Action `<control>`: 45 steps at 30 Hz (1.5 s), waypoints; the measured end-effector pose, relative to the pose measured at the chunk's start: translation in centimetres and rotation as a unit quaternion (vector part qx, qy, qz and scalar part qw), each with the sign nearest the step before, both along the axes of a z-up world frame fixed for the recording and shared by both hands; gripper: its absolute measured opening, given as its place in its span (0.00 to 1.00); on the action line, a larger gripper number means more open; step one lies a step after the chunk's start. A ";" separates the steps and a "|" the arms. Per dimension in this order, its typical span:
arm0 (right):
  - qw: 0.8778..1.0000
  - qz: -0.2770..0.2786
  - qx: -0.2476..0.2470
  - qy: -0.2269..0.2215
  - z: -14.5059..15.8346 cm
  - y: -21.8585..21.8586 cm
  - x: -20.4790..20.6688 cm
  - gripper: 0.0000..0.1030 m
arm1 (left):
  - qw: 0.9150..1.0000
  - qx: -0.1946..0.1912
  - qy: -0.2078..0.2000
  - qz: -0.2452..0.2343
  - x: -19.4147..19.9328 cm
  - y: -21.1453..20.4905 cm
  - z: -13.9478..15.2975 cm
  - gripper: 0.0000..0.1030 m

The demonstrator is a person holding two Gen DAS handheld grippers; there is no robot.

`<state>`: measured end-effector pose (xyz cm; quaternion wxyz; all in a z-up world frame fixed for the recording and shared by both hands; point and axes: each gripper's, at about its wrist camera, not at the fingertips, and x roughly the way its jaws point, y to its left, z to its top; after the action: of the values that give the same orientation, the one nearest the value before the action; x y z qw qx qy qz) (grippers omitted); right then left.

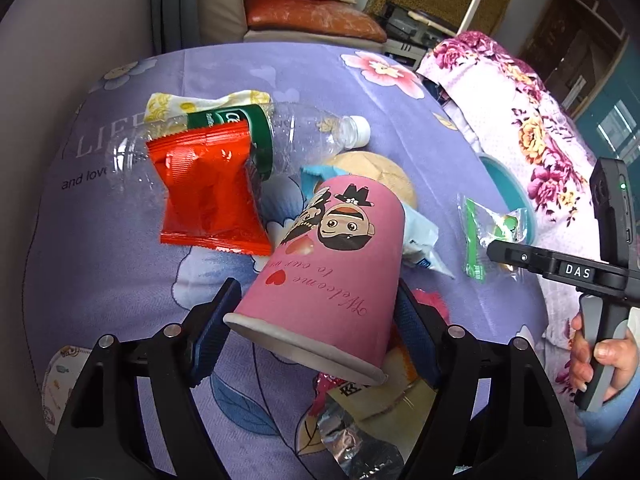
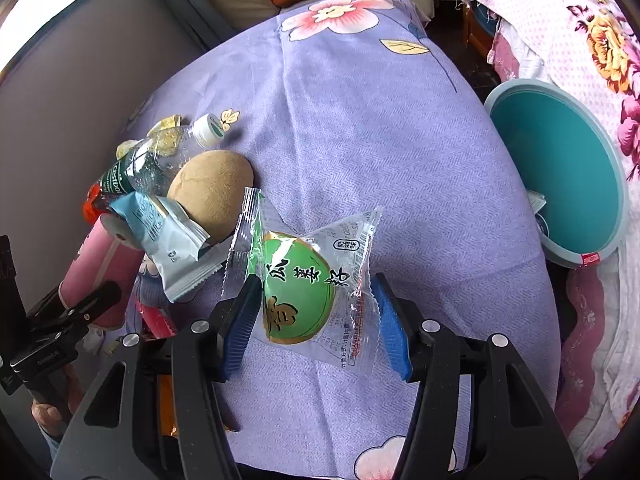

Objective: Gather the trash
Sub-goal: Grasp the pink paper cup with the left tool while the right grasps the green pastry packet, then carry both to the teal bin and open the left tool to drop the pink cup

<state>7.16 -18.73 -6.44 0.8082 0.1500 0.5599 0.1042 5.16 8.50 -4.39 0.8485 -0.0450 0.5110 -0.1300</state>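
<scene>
Left wrist view: left hand-held gripper (image 1: 312,332) pinches a pink paper cup (image 1: 332,264) tilted rim-first toward the camera, a red wrapper (image 1: 208,192) just beyond it on the bench (image 1: 120,272). Right wrist view: right hand-held gripper (image 2: 316,328) pinches a green-printed clear wrapper (image 2: 308,280); the teal bin (image 2: 560,176) sits ahead to its right.

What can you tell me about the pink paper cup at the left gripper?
The pink paper cup looks like coated paper, printed with two cartoon figures, red hearts and script reading "Welcome to our". Its rolled pale rim faces the left wrist camera; its base points toward the pile. It is tilted, between the left gripper's blue pads, which flank it near the rim; they appear to hold it. Behind its far end lie the red snack packet, a blue-white wrapper and a tan round object. No dents show.
</scene>
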 end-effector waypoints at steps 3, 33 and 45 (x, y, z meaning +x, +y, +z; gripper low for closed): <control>1.000 -0.006 0.006 -0.008 0.5 -0.6 -0.3 0.52 | 1.000 -0.002 -0.010 0.006 -0.4 0.1 1.1 0.74; 0.984 -0.136 0.029 -0.114 6.3 -16.1 -0.9 0.52 | 0.995 0.021 -0.030 -0.095 4.0 -19.0 4.5 0.74; 0.969 -0.216 -0.001 -0.121 6.0 -25.1 -1.9 0.52 | 0.985 0.037 -0.002 -0.166 7.3 -30.3 2.1 0.74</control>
<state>5.22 -43.82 -0.43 0.8736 0.2529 0.4119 -0.0564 12.45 -21.75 -2.32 0.8173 0.0723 0.5138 -0.2504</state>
